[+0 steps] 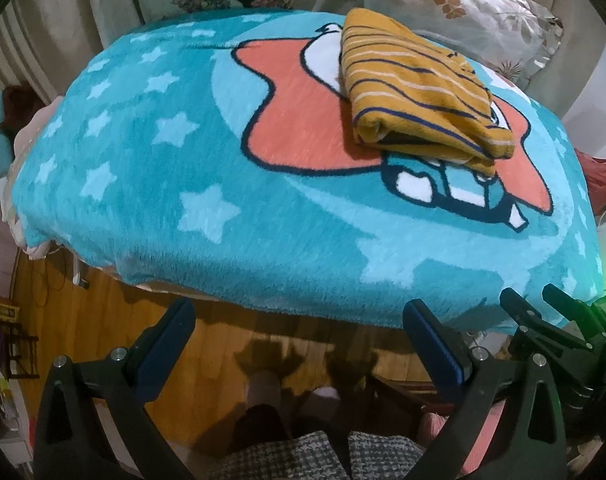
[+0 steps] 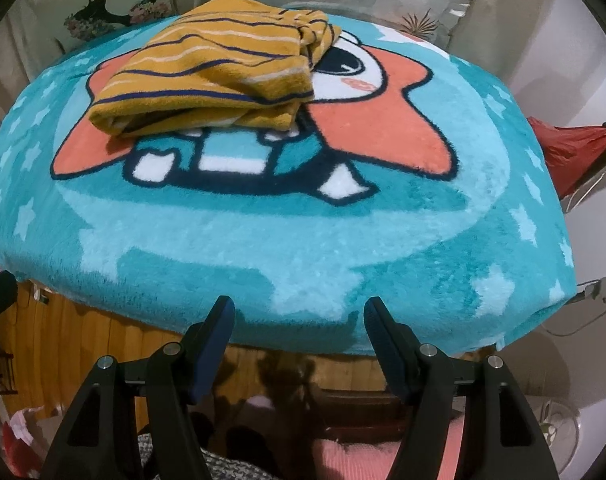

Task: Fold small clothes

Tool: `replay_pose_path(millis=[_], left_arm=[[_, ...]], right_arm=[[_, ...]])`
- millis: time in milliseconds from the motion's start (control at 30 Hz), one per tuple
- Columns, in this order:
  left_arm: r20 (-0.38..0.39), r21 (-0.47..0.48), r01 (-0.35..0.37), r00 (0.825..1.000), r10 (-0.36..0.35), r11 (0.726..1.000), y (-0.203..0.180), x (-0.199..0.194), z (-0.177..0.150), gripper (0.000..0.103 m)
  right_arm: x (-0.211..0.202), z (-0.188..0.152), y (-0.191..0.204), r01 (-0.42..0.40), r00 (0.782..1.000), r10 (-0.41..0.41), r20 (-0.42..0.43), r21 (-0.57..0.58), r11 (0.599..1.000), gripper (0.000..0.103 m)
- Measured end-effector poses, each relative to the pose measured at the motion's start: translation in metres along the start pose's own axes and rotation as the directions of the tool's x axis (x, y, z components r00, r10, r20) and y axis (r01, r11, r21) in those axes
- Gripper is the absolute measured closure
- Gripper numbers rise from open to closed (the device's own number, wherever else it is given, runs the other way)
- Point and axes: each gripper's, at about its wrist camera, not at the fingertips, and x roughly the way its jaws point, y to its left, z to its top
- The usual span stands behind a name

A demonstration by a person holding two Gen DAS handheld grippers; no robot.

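A mustard-yellow garment with navy and white stripes point(image 1: 419, 88) lies folded in a thick stack on a teal star-patterned blanket point(image 1: 175, 184), over its orange cartoon star. It also shows in the right wrist view point(image 2: 219, 76), toward the far left of the blanket point(image 2: 263, 248). My left gripper point(image 1: 299, 312) is open and empty, held back at the blanket's near edge, well short of the garment. My right gripper point(image 2: 299, 308) is open and empty, also at the near edge. The right gripper's black frame shows in the left wrist view point(image 1: 555, 320) at the lower right.
Floral pillows point(image 1: 463, 4) lie behind the blanket. A red cloth point(image 2: 571, 152) lies off the right side. A wooden floor point(image 1: 103, 320) lies below the near edge. The person's checked trousers point(image 1: 315, 456) show at the bottom.
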Motion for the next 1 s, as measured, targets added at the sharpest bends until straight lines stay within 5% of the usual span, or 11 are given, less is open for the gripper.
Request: replay_pose_path(millis=[1000], left_arm=[[0.006, 0.051, 0.051, 0.999, -0.052, 0.997, -0.038, -0.004, -0.012, 0.0]], right_arm=[[-0.016, -0.022, -0.042, 0.031, 0.999, -0.032, 0.02, 0.071, 0.997, 0.031]])
